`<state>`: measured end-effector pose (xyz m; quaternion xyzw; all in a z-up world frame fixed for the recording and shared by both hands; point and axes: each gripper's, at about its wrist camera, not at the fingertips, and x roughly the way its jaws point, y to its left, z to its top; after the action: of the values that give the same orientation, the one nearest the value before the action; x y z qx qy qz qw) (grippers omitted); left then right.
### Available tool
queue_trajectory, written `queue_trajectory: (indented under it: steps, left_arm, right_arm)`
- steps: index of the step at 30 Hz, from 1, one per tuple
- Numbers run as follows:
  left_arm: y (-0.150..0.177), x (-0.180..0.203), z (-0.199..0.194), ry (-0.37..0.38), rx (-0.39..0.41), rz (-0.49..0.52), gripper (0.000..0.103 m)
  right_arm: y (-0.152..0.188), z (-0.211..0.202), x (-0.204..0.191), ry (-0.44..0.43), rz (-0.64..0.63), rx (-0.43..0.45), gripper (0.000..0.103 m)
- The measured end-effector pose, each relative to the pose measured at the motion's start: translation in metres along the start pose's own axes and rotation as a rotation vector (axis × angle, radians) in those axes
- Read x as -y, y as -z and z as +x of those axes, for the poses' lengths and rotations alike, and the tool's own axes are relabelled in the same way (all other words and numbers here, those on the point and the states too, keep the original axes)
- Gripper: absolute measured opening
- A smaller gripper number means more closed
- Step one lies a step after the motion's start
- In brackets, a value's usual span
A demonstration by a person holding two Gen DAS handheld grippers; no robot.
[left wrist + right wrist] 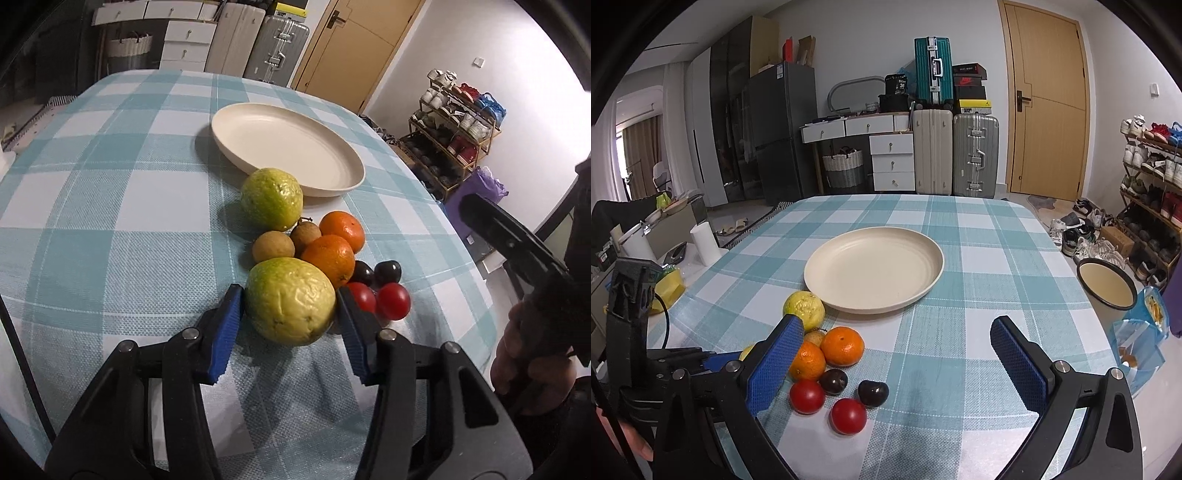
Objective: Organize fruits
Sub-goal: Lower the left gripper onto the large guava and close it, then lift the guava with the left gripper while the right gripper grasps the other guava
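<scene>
A cream plate (pixel 288 147) (pixel 874 268) sits mid-table on the checked cloth. Near it lies a fruit pile: a far guava (pixel 271 198) (pixel 804 305), two oranges (pixel 328 256) (pixel 843 346), two brown longans (pixel 273 248), two dark cherries (pixel 873 392) and two red tomatoes (pixel 848 415). My left gripper (pixel 290 301) has its blue pads around the near guava (pixel 290 301), touching both sides; the guava rests on the cloth. My right gripper (pixel 897 325) is open and empty above the cloth, right of the pile.
The table's right edge drops to a floor with a shoe rack (pixel 1152 177), a round basin (pixel 1106 283) and a blue bag (pixel 1137 332). Suitcases (pixel 975 155) and drawers (pixel 892 162) stand behind the table. A white roll (pixel 703 243) stands to the left.
</scene>
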<state>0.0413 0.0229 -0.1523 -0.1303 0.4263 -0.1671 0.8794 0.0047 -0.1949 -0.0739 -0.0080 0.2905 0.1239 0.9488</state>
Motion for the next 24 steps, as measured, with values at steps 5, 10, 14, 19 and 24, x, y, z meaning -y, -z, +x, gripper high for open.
queue_trajectory:
  steps: [5, 10, 14, 19, 24]
  left_arm:
    - [-0.001, -0.006, -0.007, 0.017, 0.011, -0.005, 0.048]
    - [-0.003, -0.017, -0.018, 0.017, 0.029, -0.010, 0.048]
    - [-0.008, -0.029, -0.026, 0.015, 0.043, -0.024, 0.048]
    - [-0.013, -0.047, -0.035, 0.005, 0.057, -0.041, 0.048]
    - [-0.017, -0.063, -0.038, 0.002, 0.060, -0.061, 0.048]
  right_arm:
    - [-0.004, 0.008, -0.001, -0.023, 0.004, -0.018, 0.103]
    - [-0.012, 0.022, -0.008, -0.087, 0.011, -0.047, 0.103]
    - [-0.016, 0.040, -0.018, -0.180, 0.024, -0.100, 0.103]
    - [-0.020, 0.071, -0.033, -0.299, 0.064, -0.197, 0.103]
    - [-0.023, 0.098, -0.042, -0.343, 0.105, -0.267, 0.103]
